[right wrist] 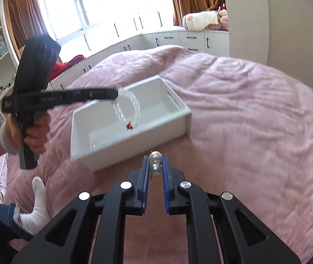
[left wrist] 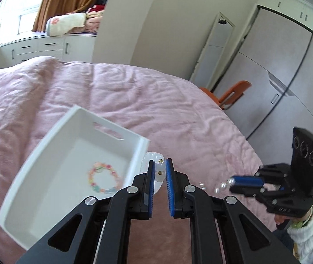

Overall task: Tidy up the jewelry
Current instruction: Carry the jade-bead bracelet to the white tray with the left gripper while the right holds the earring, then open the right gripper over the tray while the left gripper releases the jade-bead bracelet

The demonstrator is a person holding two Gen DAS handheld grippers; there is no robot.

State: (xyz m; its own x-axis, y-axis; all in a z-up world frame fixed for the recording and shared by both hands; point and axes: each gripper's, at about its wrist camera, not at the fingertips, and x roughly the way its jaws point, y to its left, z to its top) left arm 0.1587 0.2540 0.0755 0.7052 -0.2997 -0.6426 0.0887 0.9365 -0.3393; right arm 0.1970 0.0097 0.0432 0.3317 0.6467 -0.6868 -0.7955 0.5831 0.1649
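Observation:
A white tray lies on the pink bedspread; it also shows in the right wrist view. A colourful bead bracelet lies inside it. My left gripper is shut on a clear bead bracelet, which hangs above the tray in the right wrist view, with a small red charm. My right gripper is shut on a pearl bead piece, just short of the tray's near wall. In the left wrist view the right gripper holds pearls to the right of the tray.
The pink bedspread covers the whole bed. White cabinets and a window lie beyond it. An orange chair and wardrobes stand at the right. My leg in a white sock rests at the bed's left edge.

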